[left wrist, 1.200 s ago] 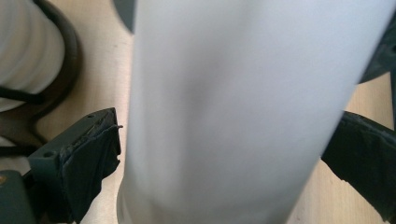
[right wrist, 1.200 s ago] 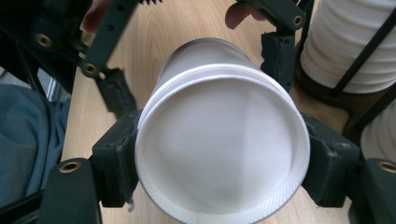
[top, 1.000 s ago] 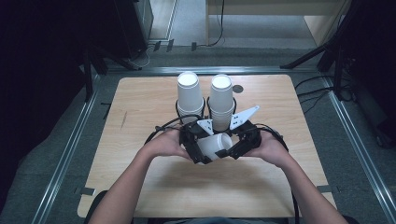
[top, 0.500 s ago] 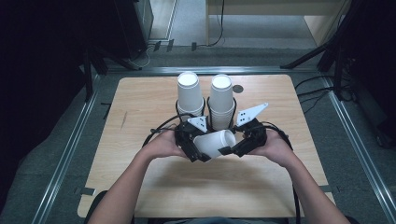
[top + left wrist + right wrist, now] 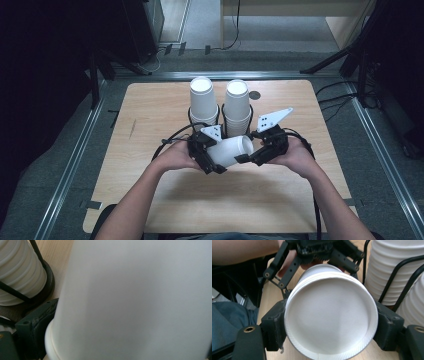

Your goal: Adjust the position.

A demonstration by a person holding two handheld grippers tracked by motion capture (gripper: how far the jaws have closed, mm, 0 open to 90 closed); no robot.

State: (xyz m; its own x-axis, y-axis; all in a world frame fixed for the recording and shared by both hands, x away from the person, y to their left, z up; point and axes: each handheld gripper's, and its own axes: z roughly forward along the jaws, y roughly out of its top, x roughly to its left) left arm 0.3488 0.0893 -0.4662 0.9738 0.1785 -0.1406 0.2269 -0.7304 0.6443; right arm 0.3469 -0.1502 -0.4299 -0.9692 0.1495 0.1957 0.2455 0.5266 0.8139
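Observation:
A white paper cup (image 5: 227,150) lies on its side above the middle of the wooden table (image 5: 145,125), held between both grippers. My left gripper (image 5: 212,159) is shut on its left end. My right gripper (image 5: 250,156) is shut on its right end. In the right gripper view the cup's round end (image 5: 330,320) faces the camera with a black jaw pressed on each side, and the left gripper (image 5: 322,255) grips the far part, where a second rim shows. In the left gripper view the cup's wall (image 5: 137,297) stands close up.
Two tall stacks of white cups (image 5: 202,100) (image 5: 237,102) stand in black wire holders just behind the grippers. A small dark disc (image 5: 255,95) lies to their right. Metal rails (image 5: 75,165) run along the floor beside the table, and cables trail off at the right.
Both hands have edged a little away from me with the cup, and the right gripper has drifted slightly to the right. Both grippers keep their hold.

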